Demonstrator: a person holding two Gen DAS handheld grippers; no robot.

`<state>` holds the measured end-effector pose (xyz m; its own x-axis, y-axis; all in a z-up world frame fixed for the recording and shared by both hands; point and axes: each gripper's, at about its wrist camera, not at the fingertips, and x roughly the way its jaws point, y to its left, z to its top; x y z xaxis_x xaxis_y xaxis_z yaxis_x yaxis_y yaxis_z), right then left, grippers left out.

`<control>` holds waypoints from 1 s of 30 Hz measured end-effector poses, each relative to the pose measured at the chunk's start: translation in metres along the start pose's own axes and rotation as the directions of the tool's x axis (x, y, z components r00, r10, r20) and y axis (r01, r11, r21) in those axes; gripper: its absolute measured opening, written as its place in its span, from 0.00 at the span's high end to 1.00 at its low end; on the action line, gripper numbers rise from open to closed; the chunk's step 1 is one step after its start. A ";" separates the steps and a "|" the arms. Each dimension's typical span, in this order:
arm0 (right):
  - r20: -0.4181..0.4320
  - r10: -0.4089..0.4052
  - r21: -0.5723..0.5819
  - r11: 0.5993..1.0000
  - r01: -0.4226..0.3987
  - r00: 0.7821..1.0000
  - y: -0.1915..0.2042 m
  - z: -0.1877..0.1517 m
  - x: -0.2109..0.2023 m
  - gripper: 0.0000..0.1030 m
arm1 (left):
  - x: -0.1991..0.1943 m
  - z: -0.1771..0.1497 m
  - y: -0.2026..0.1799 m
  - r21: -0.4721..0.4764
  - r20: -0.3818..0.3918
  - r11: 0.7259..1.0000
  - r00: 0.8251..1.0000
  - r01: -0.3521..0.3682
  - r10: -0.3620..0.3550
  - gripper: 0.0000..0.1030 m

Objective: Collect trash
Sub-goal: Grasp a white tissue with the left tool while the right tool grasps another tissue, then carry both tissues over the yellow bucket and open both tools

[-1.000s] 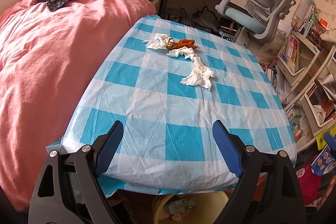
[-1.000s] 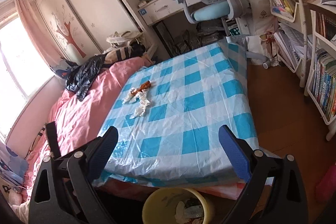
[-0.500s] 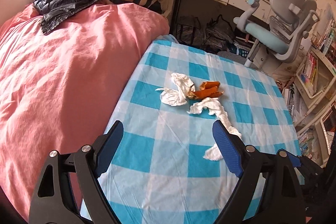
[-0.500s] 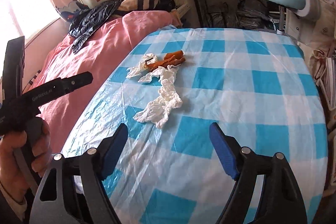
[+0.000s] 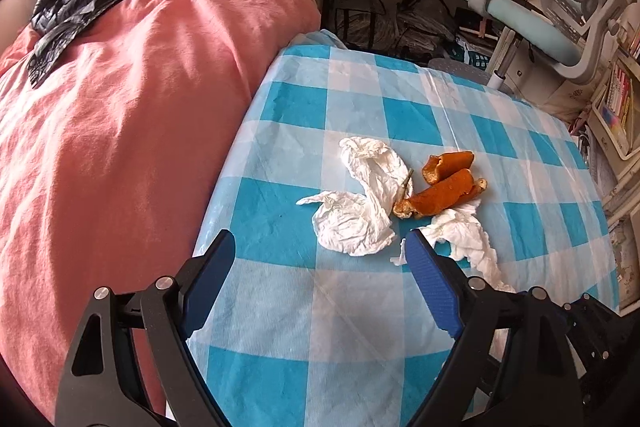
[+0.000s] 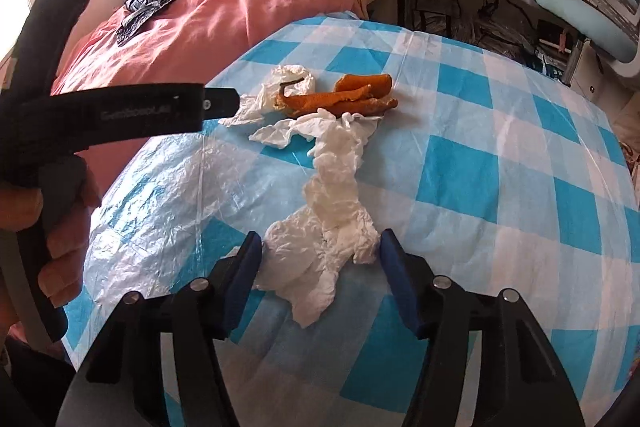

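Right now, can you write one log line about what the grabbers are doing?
left gripper: open, empty, near crumpled tissue | right gripper: closing around long tissue, not yet pinched | orange peel: on tablecloth

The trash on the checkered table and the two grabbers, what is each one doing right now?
long tissue: crumpled, lying on the tablecloth, its near end between the right gripper's jaws.
folded tissue: crumpled, lying loose, untouched.
orange peel: curled pieces lying beside the tissues.
right gripper: jaws have just been closing around the long tissue, not yet pressing.
left gripper: open, nothing held, short of the folded tissue.
tablecloth: spread flat, wrinkled.
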<state>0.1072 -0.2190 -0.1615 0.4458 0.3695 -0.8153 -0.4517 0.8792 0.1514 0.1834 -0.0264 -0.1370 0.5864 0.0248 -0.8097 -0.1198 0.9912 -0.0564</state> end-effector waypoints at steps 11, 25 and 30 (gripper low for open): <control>-0.022 0.005 0.018 1.000 -0.004 1.000 -0.022 -0.004 -0.013 0.86 | 0.026 0.003 -0.008 0.076 -0.021 0.997 1.000 0.018 -0.016 0.63; 0.034 0.087 0.081 0.993 -0.090 0.996 -0.054 -0.022 -0.053 0.86 | -0.025 -0.022 -0.006 0.105 -0.055 0.990 0.994 0.096 -0.091 0.97; 0.056 0.144 0.107 0.983 -0.149 0.988 -0.062 -0.029 -0.064 0.86 | -0.062 -0.043 -0.013 0.133 -0.020 0.984 0.992 0.123 -0.121 0.97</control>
<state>0.0844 -0.3053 -0.1346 0.4187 0.5084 -0.7525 -0.4280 0.8413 0.3303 0.1140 -0.0468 -0.1108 0.5802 -0.0980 -0.8085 0.0604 0.9952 -0.0773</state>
